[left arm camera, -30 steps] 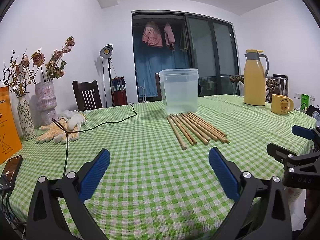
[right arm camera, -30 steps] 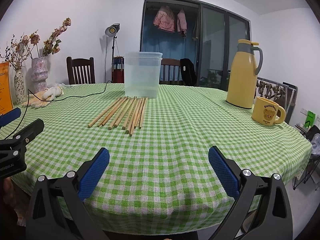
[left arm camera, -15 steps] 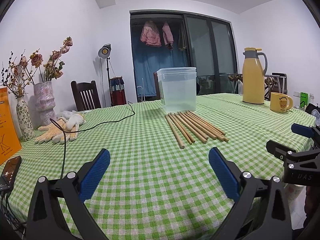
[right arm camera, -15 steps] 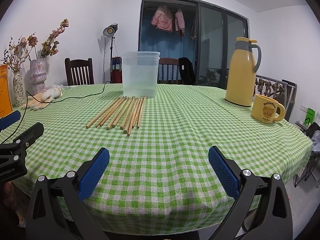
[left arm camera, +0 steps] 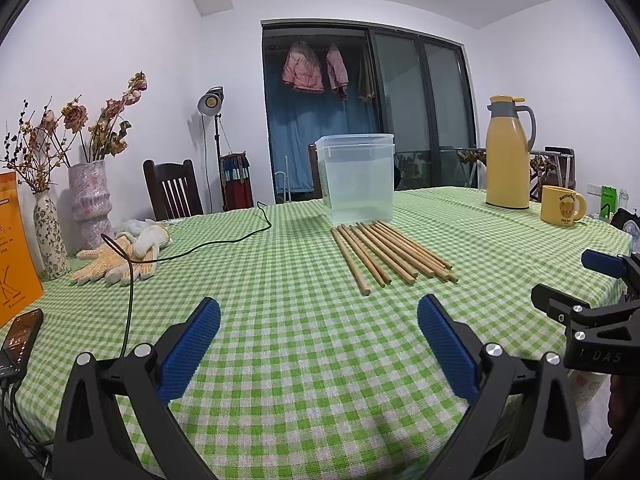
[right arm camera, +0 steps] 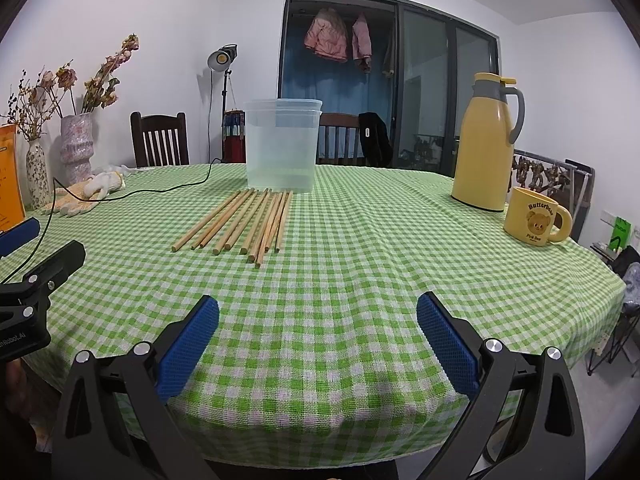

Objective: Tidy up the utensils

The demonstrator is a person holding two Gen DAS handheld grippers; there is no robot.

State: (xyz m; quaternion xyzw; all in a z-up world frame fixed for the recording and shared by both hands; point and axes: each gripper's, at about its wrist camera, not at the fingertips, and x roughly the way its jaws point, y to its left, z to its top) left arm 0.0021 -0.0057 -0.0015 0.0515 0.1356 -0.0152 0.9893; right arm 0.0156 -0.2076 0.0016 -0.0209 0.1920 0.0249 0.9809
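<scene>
Several wooden chopsticks lie side by side on the green checked tablecloth, just in front of a clear plastic container that stands upright. In the right wrist view the chopsticks and the container sit ahead and left of centre. My left gripper is open and empty, hovering over the near part of the table. My right gripper is open and empty at the table's front edge. Each gripper shows at the side of the other's view.
A yellow thermos and a yellow mug stand at the right. Work gloves, a black cable, two vases with dried flowers, an orange card and a phone lie at the left. Chairs stand behind the table.
Both grippers have tilted or dropped slightly, so the table scene sits a little higher in view. Both stay open and nothing on the table has moved.
</scene>
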